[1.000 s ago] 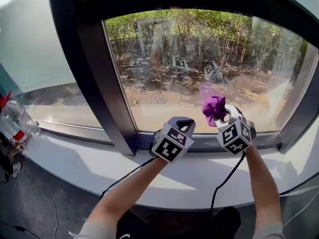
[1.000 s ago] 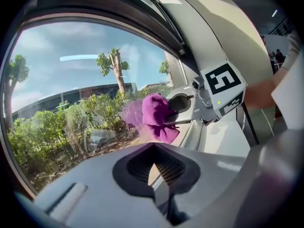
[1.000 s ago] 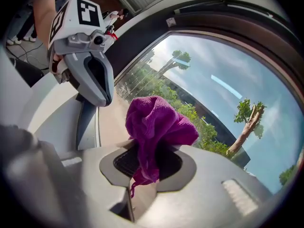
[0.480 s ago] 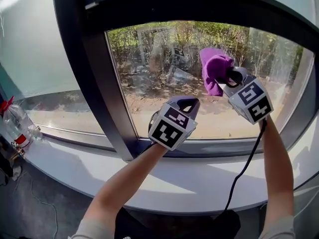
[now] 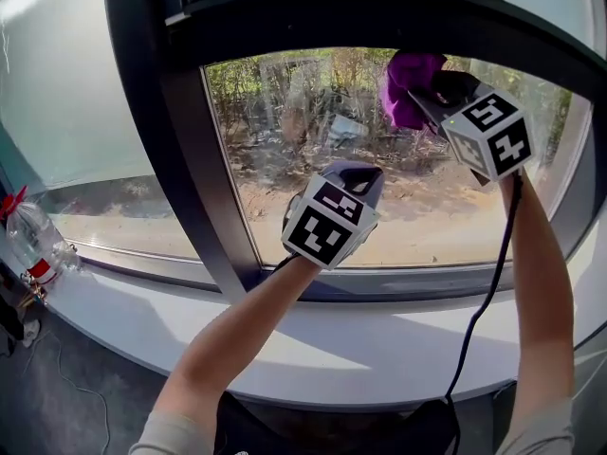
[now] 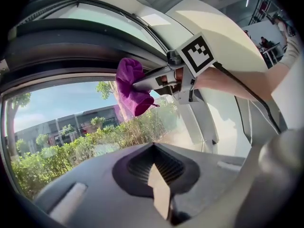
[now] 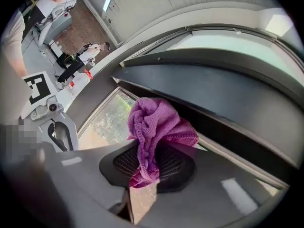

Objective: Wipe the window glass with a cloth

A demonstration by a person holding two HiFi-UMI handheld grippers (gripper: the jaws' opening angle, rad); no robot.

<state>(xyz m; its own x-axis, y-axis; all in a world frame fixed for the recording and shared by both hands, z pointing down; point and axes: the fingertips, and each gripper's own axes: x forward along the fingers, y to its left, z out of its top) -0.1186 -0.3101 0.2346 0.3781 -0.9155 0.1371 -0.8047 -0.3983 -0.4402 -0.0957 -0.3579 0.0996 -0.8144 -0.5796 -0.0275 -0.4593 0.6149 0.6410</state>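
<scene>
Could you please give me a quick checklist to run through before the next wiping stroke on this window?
1. Cloth gripped by the right gripper: ok, jaws shut on it.
2. Cloth at the top of the glass, just under the frame: ok.
3. Cloth pressed against the glass: cannot tell.
4. Left gripper out of the way: ok, shut, empty, lower and left of the cloth.
5. Bottle clear of the stroke: ok, far off at the left.
</scene>
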